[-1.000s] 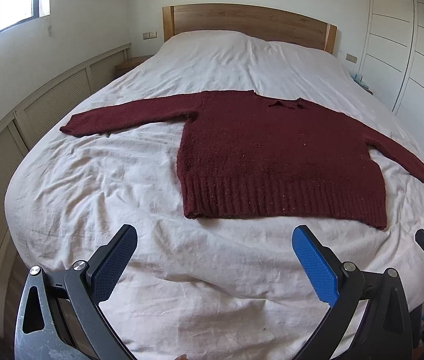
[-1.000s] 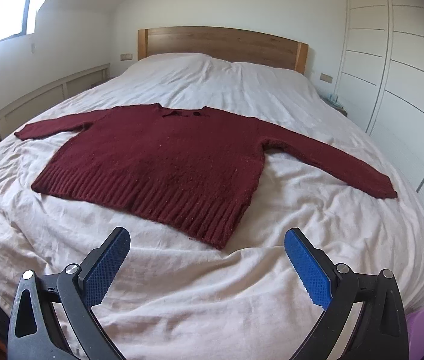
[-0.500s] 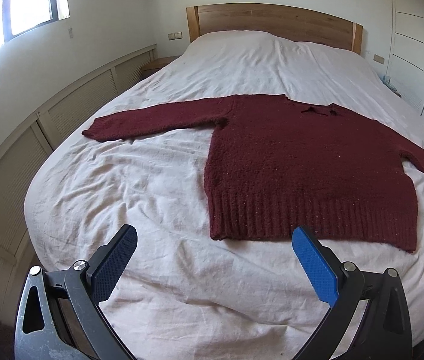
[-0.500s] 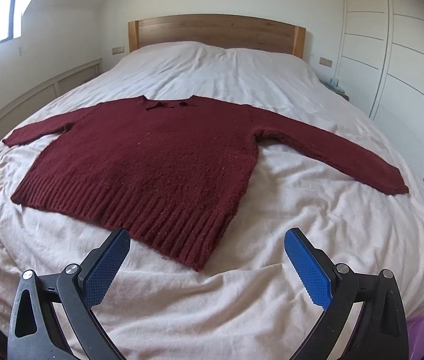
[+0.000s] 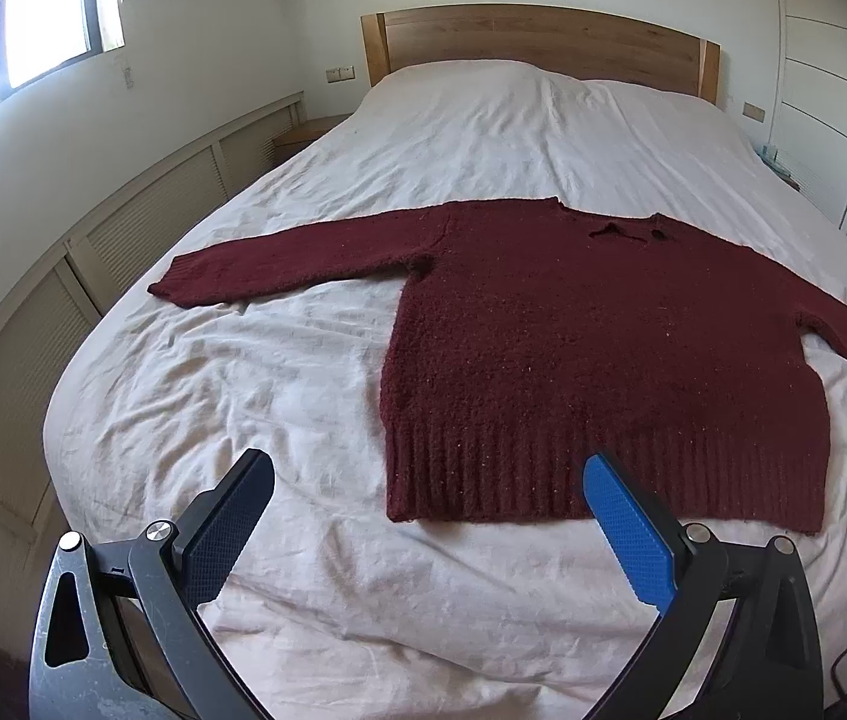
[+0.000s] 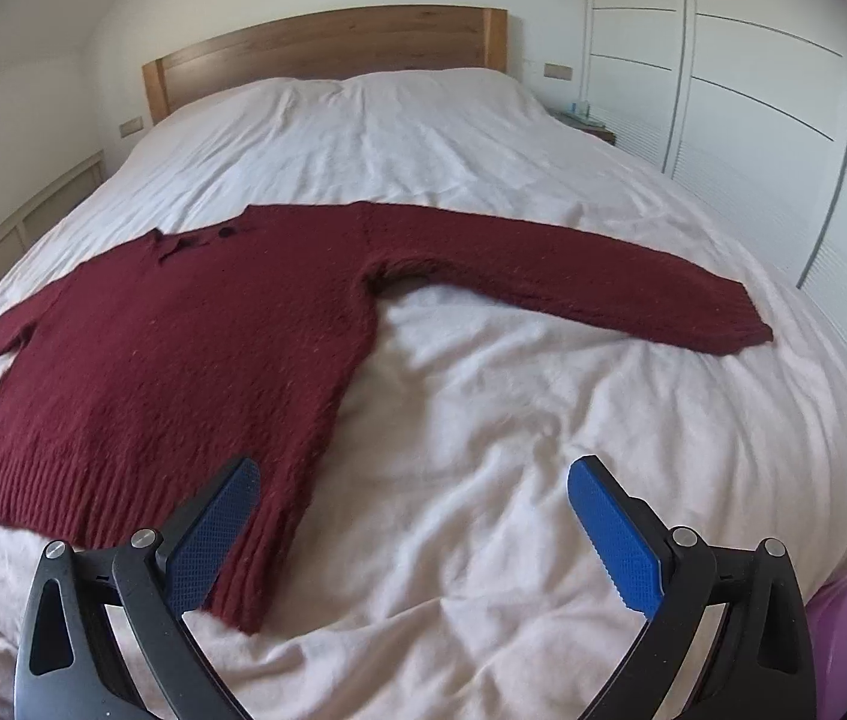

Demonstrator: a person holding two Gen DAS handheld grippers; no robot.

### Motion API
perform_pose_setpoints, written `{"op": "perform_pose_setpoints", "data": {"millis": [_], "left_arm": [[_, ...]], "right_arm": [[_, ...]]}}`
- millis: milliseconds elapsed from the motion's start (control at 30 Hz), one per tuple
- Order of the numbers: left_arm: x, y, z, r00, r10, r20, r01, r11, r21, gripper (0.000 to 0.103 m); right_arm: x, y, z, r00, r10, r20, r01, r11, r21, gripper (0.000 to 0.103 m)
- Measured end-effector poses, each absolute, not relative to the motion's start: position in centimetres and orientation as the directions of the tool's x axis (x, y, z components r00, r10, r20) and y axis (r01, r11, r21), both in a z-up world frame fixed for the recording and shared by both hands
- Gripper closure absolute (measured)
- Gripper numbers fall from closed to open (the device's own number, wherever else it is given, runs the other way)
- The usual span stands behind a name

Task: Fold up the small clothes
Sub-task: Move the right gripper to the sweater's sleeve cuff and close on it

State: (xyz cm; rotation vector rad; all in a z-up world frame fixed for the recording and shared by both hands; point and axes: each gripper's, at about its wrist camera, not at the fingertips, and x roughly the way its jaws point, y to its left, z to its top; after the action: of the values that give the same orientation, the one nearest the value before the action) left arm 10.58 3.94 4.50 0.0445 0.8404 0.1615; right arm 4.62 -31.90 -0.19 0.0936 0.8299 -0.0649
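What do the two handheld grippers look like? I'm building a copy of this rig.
Left gripper: black angular metal frame with silver pivot bolts and triangular cut-outs, two flat fingers with blue cross-hatched pads. Right gripper: same build, blue textured pads. No cables, markings or sleeves show.

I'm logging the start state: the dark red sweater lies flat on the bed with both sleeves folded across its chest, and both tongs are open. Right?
Not quite. The sweater lies flat on the bed, but its sleeves are spread outward, as both wrist views show. Left tongs and right tongs are open.
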Motion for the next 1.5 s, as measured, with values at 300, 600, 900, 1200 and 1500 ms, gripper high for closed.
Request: {"op": "perform_pose_setpoints", "data": {"millis": [300,600,900,1200,1500], "left_arm": [[11.6,3.0,4.1,0.632,0.188,-0.752,-0.130,0.982,0.136,0.001],[13.0,2.6,2.8,0.583,0.221,-0.782,-0.152,0.975,0.162,0.001],[14.3,2.3,1.6,0.544,0.250,-0.801,-0.159,0.968,0.194,0.001],[15.5,1.4,0.3,0.507,0.263,-0.821,-0.144,0.965,0.220,0.001],[16.6,0.4,-0.7,0.484,0.263,-0.835,-0.124,0.965,0.232,0.001]], "right_arm": [[9.2,-40.5,-1.3,0.659,-0.095,-0.746,0.289,0.948,0.135,0.000],[12.9,-47.2,-4.4,0.603,-0.173,-0.778,0.412,0.904,0.118,0.000],[15.6,-52.9,-7.5,0.580,-0.138,-0.803,0.500,0.839,0.217,0.000],[17.6,-56.8,-10.0,0.578,-0.077,-0.813,0.534,0.788,0.305,0.005],[19.1,-60.0,-10.7,0.641,-0.017,-0.767,0.528,0.735,0.426,0.008]]}}
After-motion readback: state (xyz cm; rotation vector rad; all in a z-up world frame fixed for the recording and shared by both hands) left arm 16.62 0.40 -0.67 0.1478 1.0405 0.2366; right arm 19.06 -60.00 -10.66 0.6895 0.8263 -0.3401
